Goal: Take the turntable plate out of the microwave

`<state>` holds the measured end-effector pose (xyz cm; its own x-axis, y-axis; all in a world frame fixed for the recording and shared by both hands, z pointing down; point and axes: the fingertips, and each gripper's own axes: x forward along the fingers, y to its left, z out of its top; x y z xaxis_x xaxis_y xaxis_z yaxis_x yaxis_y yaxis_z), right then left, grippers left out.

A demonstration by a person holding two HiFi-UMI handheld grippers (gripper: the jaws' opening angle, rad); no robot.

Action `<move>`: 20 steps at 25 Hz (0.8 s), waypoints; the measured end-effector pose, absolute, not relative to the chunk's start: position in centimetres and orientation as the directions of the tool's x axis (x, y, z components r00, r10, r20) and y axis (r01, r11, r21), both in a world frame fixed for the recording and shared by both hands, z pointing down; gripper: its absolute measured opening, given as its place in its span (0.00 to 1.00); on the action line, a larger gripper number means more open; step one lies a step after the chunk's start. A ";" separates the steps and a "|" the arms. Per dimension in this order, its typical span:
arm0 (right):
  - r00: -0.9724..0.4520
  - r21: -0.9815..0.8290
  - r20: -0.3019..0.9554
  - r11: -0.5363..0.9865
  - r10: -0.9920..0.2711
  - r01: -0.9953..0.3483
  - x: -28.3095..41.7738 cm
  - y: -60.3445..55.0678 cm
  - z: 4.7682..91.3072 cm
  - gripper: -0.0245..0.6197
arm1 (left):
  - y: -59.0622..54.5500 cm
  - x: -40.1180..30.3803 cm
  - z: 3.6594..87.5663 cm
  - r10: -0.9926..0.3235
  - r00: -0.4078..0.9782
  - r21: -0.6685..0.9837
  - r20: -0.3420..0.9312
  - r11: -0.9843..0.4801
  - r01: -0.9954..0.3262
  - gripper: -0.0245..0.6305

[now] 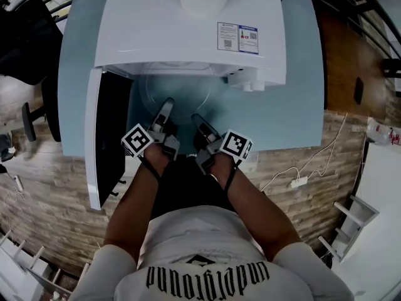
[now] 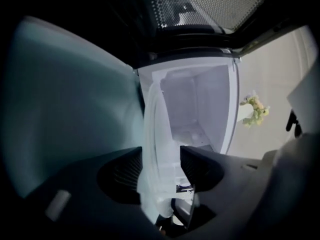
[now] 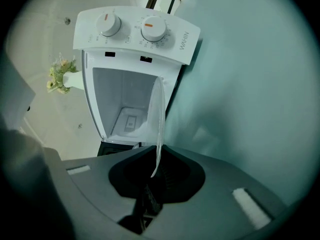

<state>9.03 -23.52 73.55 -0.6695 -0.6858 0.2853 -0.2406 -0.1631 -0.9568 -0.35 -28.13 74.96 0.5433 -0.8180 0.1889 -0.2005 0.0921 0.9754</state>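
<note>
Desk (image 1: 294,105): carries white microwave (image 1: 188,30), door (image 1: 103,137) swung wide to my left. Cavity: glass plate (image 1: 175,89) at its mouth, partly out over the desk. My right hand-held gripper (image 1: 195,119) is clamped on the plate's near rim. My left hand-held gripper (image 1: 168,105) has jaws spread wide, the rim between them, pads not pressing.
</note>
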 end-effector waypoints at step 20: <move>-0.722 -0.953 0.277 -0.084 -0.634 -0.291 9.6 -21.4 72.1 0.10 | -27.8 0.6 73.6 -0.809 0.585 0.996 0.053 0.000 -0.091 0.17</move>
